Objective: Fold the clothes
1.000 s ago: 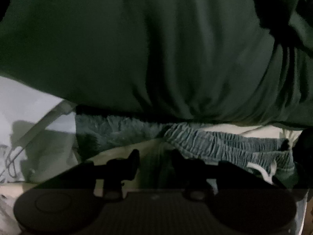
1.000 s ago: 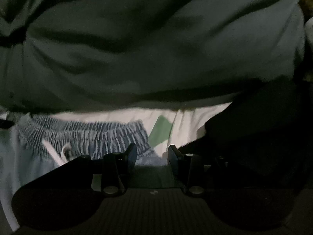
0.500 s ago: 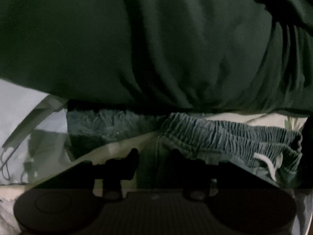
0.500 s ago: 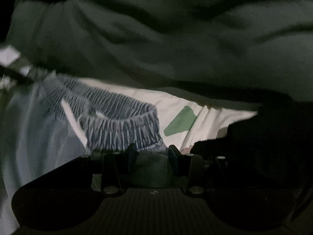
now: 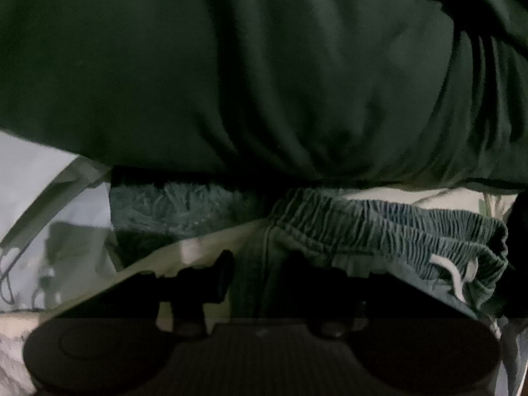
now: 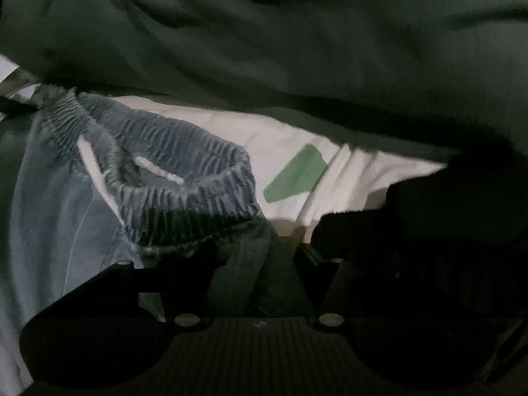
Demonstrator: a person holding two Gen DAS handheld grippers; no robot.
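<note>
- Left wrist view: the left gripper (image 5: 257, 274) is clamped on the blue-grey shorts (image 5: 379, 231) just below the elastic waistband, cloth filling the gap between its fingers.
- Right wrist view: the right gripper (image 6: 254, 264) pinches the same shorts (image 6: 66, 231) beside the waistband.
- Both views: a dark green garment (image 5: 231, 66) hangs overhead; the shorts lie on a white sheet (image 6: 280, 132).

Your dark green cloth (image 5: 231, 76) ran off the top edge and hid everything behind it, and your left jaws were too shadowed to tell if they pinched the waistband (image 5: 379, 231).
</note>
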